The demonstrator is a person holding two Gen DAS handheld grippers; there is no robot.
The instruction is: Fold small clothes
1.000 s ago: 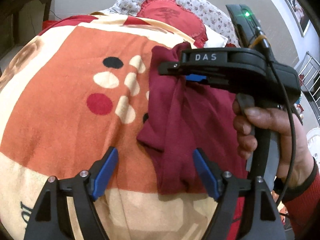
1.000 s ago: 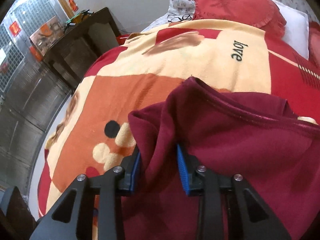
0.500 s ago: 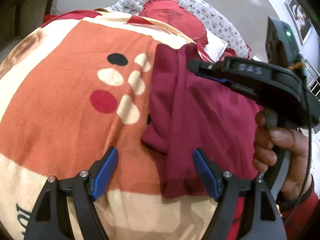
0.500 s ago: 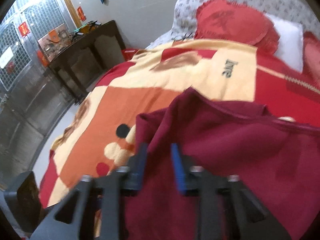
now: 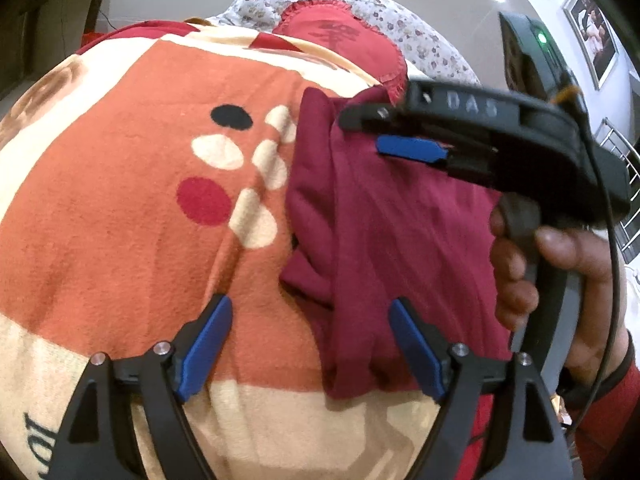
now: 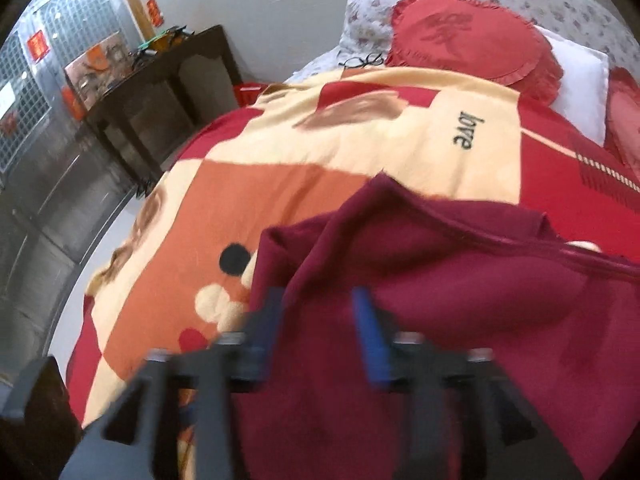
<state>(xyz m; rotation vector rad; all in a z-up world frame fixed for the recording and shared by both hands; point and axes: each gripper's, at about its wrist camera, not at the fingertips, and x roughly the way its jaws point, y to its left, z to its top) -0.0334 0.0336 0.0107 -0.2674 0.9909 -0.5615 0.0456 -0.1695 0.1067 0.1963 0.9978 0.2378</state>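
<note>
A maroon garment (image 5: 384,232) lies partly folded on the patterned blanket (image 5: 140,216); it also shows in the right wrist view (image 6: 460,300). My left gripper (image 5: 310,342) is open, hovering just above the garment's near left edge, holding nothing. My right gripper (image 6: 316,320) is blurred, its jaws partly apart over the garment's far left fold with no cloth clearly pinched between them. In the left wrist view the right gripper (image 5: 368,128) hovers over the garment's far end, held by a hand.
A red round cushion (image 6: 468,40) and floral pillows (image 5: 400,20) lie at the bed's head. A dark wooden table (image 6: 160,92) stands beside the bed near a metal gate. The blanket stretches bare to the left of the garment.
My right gripper let go of the garment fold it was shut on, lifted and opened a little. The garment now lies flatter. My left gripper stayed open and nearly still.
</note>
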